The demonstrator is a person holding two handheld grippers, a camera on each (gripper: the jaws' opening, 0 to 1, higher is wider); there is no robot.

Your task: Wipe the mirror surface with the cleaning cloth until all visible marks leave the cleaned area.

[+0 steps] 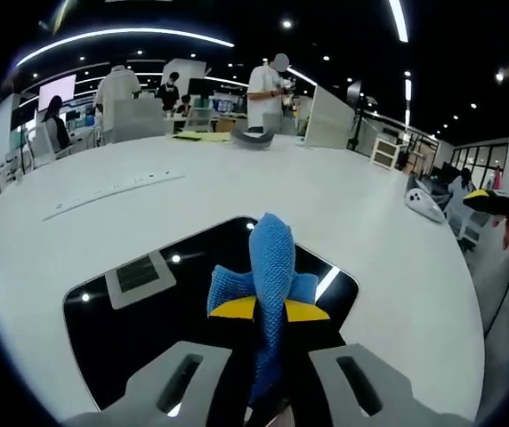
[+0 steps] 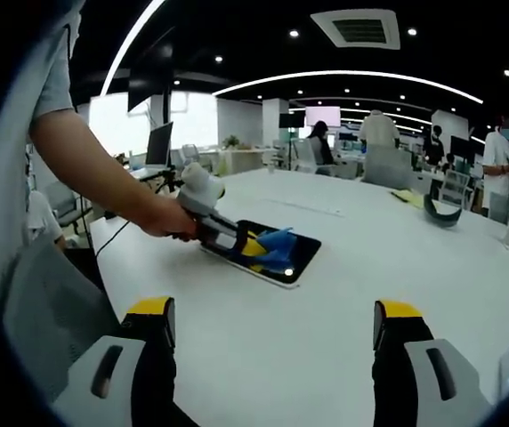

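Mirror point(image 1: 148, 311): lies flat on the white table point(image 1: 370, 213), dark glass facing up and throwing back the ceiling lights; in the right gripper view I see it as a small dark slab point(image 2: 294, 262) well away from my right tool.
Cloth point(image 1: 268, 285): blue, bunched into a ridge, resting on the mirror's middle; I judge it is held like this so a wad of fabric, not the jaw tips, meets the glass.
Left gripper point(image 1: 270, 356): pressed together on the cloth, yellow tips low over the mirror; from the other view point(image 2: 247, 247) the hand point(image 2: 170, 218) angles it down onto the near half of the mirror.
Right gripper point(image 2: 272, 320): jaws spread wide, pinching nothing, hovering above bare table short of the mirror; I take it as parked clear of the wiping path.
Marks: I cannot make out any smears among the reflections.
Step in hand: wiping, as I judge it.
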